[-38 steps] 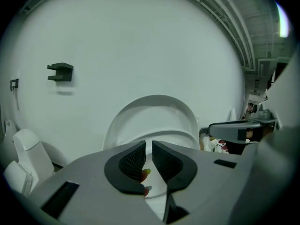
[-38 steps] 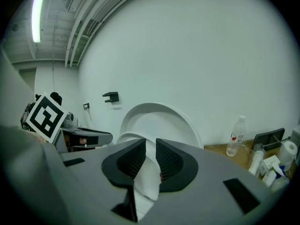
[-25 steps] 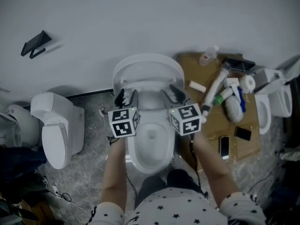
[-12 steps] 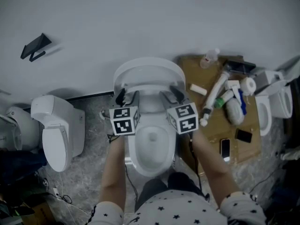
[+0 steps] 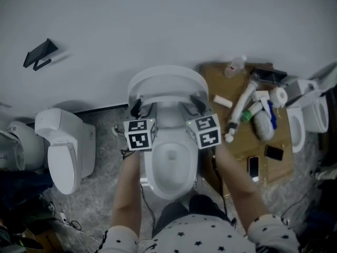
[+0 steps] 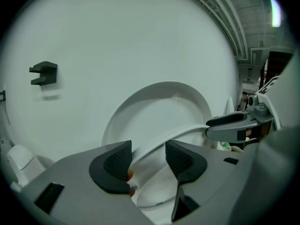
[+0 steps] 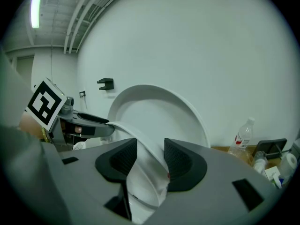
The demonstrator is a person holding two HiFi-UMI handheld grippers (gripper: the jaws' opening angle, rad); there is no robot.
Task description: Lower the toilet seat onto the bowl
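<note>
Left gripper (image 5: pixel 143 108), right gripper (image 5: pixel 192 105) opened, seat (image 6: pixel 189 129) between, tilted

Glossy, smooth plastic toilet seat (image 7: pixel 144 150)

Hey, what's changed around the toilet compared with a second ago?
In the head view the right tool slid slightly toward the left tool. Both tools' jaws have just been opening, and they now stand apart with the toilet seat rim between them, not clamped. The left tool's place, the raised lid and the things on the cardboard stayed as they were.
</note>
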